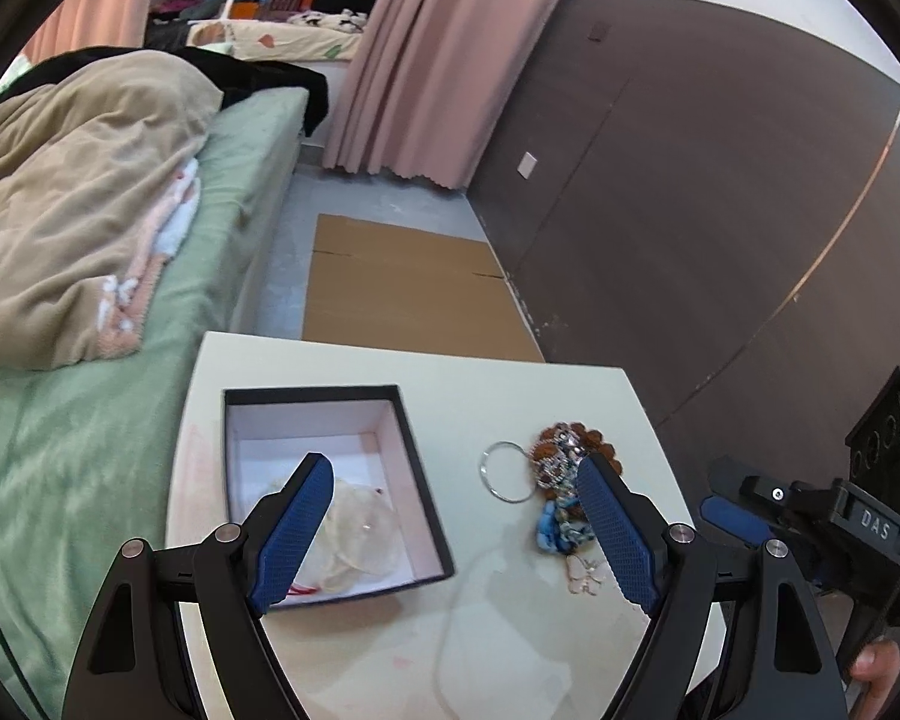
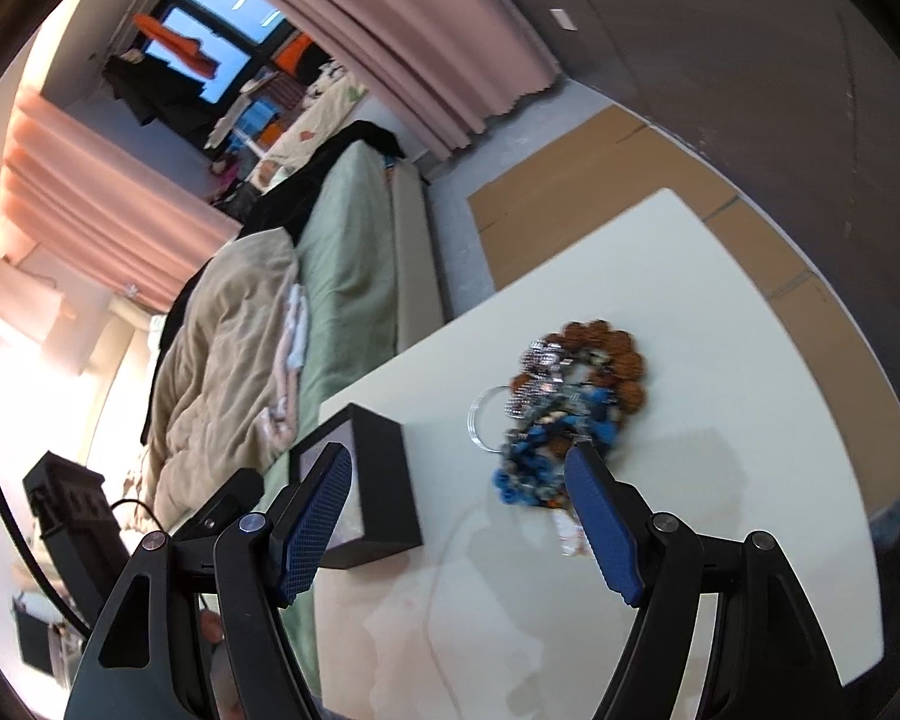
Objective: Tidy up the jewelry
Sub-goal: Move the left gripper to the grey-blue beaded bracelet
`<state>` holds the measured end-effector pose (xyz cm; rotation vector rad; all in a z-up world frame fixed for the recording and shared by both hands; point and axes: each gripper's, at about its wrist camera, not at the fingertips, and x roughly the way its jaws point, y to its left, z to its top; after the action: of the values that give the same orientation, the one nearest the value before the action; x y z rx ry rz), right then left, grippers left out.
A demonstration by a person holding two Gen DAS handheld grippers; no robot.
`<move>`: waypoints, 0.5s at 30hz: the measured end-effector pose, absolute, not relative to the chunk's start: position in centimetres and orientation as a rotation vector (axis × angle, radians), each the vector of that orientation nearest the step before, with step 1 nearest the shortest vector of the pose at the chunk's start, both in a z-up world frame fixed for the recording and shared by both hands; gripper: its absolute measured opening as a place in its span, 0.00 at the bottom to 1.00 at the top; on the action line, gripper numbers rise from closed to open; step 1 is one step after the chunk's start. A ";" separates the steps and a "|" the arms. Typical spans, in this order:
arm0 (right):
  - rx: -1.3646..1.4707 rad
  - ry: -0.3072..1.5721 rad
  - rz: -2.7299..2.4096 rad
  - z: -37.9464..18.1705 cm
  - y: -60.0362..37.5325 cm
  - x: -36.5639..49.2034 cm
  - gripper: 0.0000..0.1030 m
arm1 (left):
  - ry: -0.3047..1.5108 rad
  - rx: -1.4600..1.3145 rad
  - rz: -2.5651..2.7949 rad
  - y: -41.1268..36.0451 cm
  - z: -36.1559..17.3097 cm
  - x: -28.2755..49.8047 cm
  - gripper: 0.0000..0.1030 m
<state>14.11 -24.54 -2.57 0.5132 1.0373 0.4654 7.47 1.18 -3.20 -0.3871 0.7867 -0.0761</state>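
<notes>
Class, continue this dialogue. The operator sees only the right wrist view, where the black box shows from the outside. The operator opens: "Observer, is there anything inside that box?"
Observer: Yes. The left wrist view looks into the open black box: pale see-through pouches lie inside.
Operator: Is the left gripper holding one?
Observer: No. The left gripper is open, with nothing between its fingers.
Operator: What is the blurred pale thing below the blue beads?
Observer: A small pale charm with gold edging, roughly butterfly-shaped, lying on the table.
</notes>
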 end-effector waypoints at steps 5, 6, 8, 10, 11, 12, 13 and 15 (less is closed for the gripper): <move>0.531 1.059 0.412 -3.2 -26.4 14.1 0.72 | 0.798 -0.360 -0.118 -1.0 -3.5 7.7 0.77; 0.534 1.058 0.407 -3.2 -26.8 14.0 0.72 | 0.806 -0.351 -0.131 -1.6 -3.7 7.8 0.75; 0.539 1.055 0.392 -3.2 -27.5 14.0 0.72 | 0.819 -0.336 -0.152 -2.5 -4.0 8.0 0.68; 0.542 1.056 0.373 -3.3 -28.2 14.1 0.72 | 0.828 -0.318 -0.171 -3.4 -4.3 8.3 0.63; 0.543 1.059 0.367 -3.4 -28.5 14.2 0.72 | 0.834 -0.307 -0.180 -3.9 -4.4 8.4 0.60; 0.543 1.065 0.359 -3.5 -28.7 14.3 0.72 | 0.838 -0.301 -0.185 -4.2 -4.6 8.5 0.58; 0.542 1.071 0.352 -3.6 -28.8 14.3 0.72 | 0.843 -0.294 -0.192 -4.5 -4.8 8.7 0.55; 0.536 1.086 0.336 -3.9 -29.1 14.5 0.72 | 0.860 -0.279 -0.203 -5.4 -5.2 9.1 0.50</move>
<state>14.46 -29.14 -3.95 0.5364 1.0855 0.3364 9.07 -5.41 -5.23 -0.2785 0.8600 -0.2028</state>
